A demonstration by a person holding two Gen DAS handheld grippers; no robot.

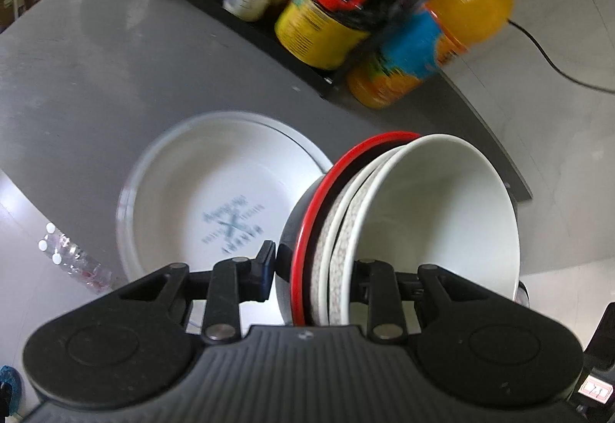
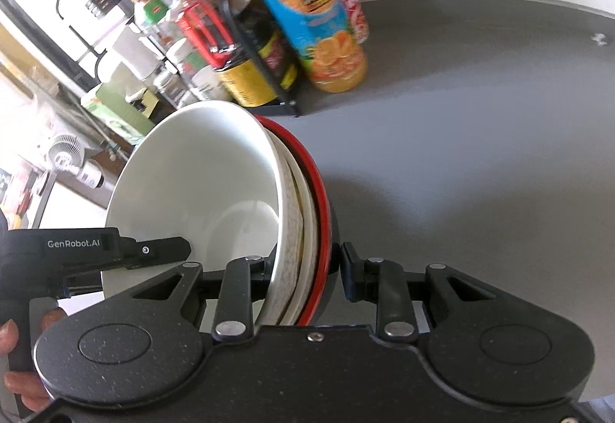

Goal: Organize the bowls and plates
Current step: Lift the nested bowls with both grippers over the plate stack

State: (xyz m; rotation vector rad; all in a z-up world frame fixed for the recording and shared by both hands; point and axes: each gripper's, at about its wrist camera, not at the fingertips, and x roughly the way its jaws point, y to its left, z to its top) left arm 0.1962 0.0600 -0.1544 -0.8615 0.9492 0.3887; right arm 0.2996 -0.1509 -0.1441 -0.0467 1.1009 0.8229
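A nested stack of bowls (image 1: 434,215) is held tilted above the grey table: a white bowl innermost, a speckled bowl around it, a red-rimmed black bowl outermost. My left gripper (image 1: 315,269) is shut on the stack's rim from one side. My right gripper (image 2: 307,269) is shut on the same stack of bowls (image 2: 200,188) from the other side. The left gripper's body, held in a hand, shows at the left of the right wrist view. A white plate (image 1: 215,200) with a blue print lies on the table left of the stack.
A black rack (image 1: 269,35) holds jars and sauce bottles at the back. An orange juice bottle (image 2: 307,12) stands beside it. The grey table (image 2: 480,135) stretches out to the right. A black cable (image 1: 549,58) runs along the wall.
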